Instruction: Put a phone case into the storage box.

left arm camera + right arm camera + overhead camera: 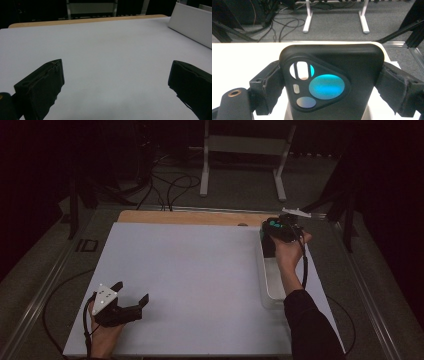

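Right gripper [278, 231] up at about 2 o'clock on the white table [200, 285], clamped on a black phone [329, 85], one jaw pressed on each long edge. Back of the phone facing the gripper's camera, triangular lens bump with a teal lens plain to see. Phone lifted clear, hanging just above the far end of a white tray [272, 285] that runs along the right edge from roughly 2 to 4 o'clock. Can't tell what else sits inside the tray, too dim and half covered by the forearm.

Left gripper [131, 302] down at 7 o'clock, jaws spread wide, gripping nothing, bare tabletop between them. Side wall of the tray visible off at its 1 o'clock.

Progress guess: pickup part looks done, solid hold, phone already in the air. Left to do, probably: carry it somewhere and set it down, or lower it into the tray. Hard to call which direction. Left gripper looks idle for now, maybe waiting for a handover.
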`<move>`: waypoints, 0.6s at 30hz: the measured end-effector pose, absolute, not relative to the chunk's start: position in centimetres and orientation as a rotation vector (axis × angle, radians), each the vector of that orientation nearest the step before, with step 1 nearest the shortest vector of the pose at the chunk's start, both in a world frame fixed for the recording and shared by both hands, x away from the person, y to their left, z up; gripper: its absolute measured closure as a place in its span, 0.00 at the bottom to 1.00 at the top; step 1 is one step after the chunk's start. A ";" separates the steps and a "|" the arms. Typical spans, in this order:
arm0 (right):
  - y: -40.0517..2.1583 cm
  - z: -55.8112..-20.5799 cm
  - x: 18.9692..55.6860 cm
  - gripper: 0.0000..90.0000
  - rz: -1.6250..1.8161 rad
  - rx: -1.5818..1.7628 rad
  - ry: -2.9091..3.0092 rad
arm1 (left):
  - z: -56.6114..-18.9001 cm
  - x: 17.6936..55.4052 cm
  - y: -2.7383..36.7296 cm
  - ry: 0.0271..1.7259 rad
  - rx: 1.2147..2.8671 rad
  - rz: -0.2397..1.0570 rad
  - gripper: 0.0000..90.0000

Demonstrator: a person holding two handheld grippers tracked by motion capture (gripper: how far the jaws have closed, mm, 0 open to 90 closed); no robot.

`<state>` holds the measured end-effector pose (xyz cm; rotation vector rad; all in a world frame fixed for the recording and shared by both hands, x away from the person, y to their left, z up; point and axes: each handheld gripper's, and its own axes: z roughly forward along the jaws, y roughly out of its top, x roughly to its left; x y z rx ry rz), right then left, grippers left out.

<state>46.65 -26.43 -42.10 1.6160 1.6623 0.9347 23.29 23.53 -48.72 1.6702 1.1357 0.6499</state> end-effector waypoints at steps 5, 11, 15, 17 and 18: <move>-26.2 -42.6 47.2 0.15 0.919 1.624 1.673 | -48.7 23.2 23.6 1.134 1.670 0.650 0.01; -26.1 -43.0 47.5 0.14 0.916 1.610 1.681 | -48.7 23.3 23.6 1.138 1.671 0.648 0.01; -26.0 -43.1 47.7 0.13 0.927 1.599 1.693 | -48.7 23.3 23.6 1.140 1.671 0.648 0.01; -26.1 -43.1 47.8 0.09 0.934 1.594 1.690 | -48.7 23.2 23.6 1.144 1.670 0.649 0.01; -26.1 -43.1 47.8 0.09 0.938 1.589 1.693 | -48.7 23.2 23.7 1.144 1.668 0.649 0.01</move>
